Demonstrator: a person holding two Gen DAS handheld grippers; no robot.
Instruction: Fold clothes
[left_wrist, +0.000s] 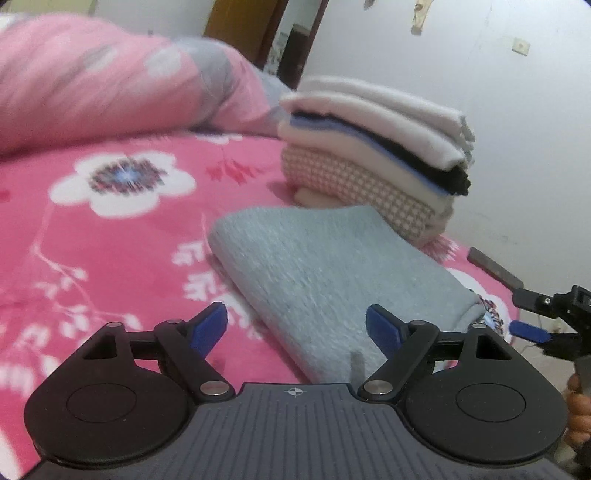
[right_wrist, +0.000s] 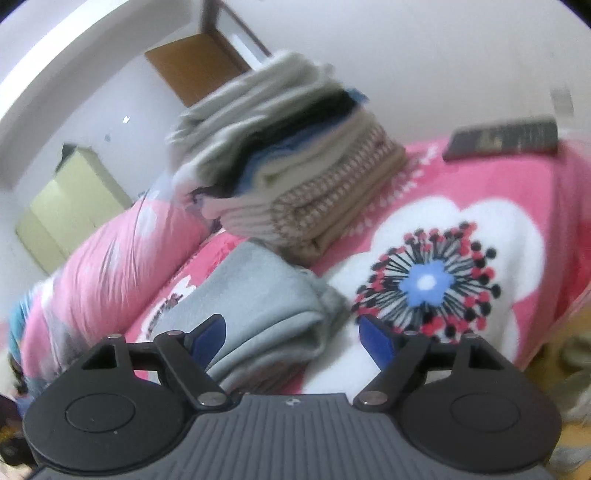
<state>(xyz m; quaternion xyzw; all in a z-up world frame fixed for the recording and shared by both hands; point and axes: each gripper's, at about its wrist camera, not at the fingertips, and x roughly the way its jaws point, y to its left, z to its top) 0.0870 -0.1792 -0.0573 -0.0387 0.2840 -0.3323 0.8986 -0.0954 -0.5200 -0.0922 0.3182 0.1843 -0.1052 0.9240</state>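
The folded grey garment (left_wrist: 332, 273) lies flat on the pink flowered bedspread (left_wrist: 110, 240), just in front of a stack of folded clothes (left_wrist: 373, 147). The left gripper (left_wrist: 297, 328) hangs above its near edge with jaws spread wide and nothing between them; the right gripper (right_wrist: 291, 334) is likewise open and empty over the garment's corner. Only the left wrist view catches the right gripper from outside and a hand (left_wrist: 578, 410) at the edge. Only the right wrist view shows a yellow cabinet (right_wrist: 70, 206) and a dark flat object (right_wrist: 502, 138) on the bed.

The left gripper (left_wrist: 296, 328) stands wide open, empty. Beyond its fingertips lies a folded grey garment (left_wrist: 325, 273); farther on, a stack of folded clothes (left_wrist: 373, 155).
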